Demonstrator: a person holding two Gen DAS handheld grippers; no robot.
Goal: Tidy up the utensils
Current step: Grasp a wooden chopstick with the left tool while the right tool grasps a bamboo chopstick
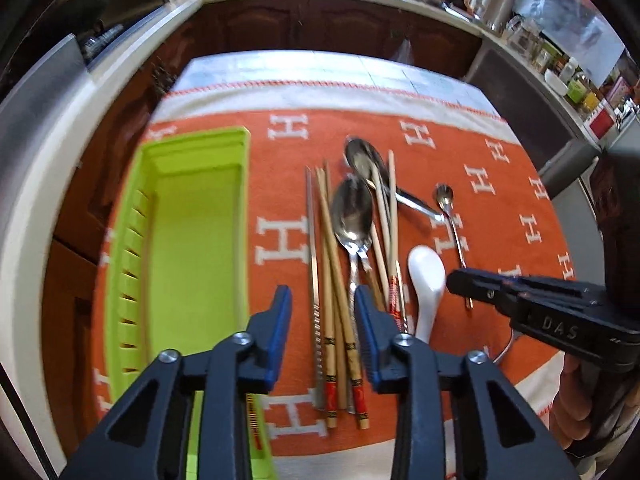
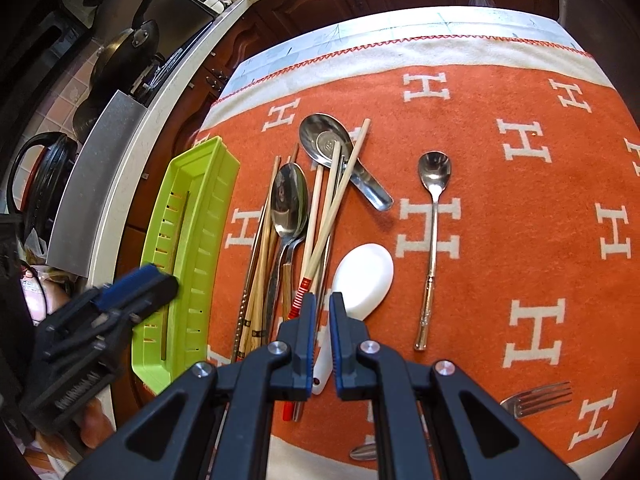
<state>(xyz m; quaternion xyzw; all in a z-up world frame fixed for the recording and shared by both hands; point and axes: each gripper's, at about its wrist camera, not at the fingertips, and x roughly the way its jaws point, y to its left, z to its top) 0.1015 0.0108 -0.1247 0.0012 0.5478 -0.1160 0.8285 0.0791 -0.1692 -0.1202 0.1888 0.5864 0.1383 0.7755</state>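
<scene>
Left hand-held gripper (image 1: 322,312): blue-padded jaws spread wide, grasping nothing, poised over the handle ends of the bundled wooden and metal chopsticks (image 1: 332,320) on the orange blanket patterned with white H letters (image 1: 500,208). Right hand-held gripper (image 2: 322,312): jaws nearly together with a narrow gap, gripping nothing, positioned above the handle of the white ceramic soup spoon (image 2: 362,276). Just left of that spoon: pile of chopsticks, large polished steel tablespoon (image 2: 289,200), and, farther off, wide short-handled steel ladle spoon (image 2: 326,142) crossed by pale chopsticks. Right of the pile, apart: slim long-handled steel teaspoon (image 2: 432,216). Near right edge: steel fork (image 2: 538,400). Left of the pile: lime-green slotted plastic utensil tray (image 2: 188,248), one thin stick lying inside. Beyond the blanket: dark wooden cabinet doors (image 1: 320,24).
</scene>
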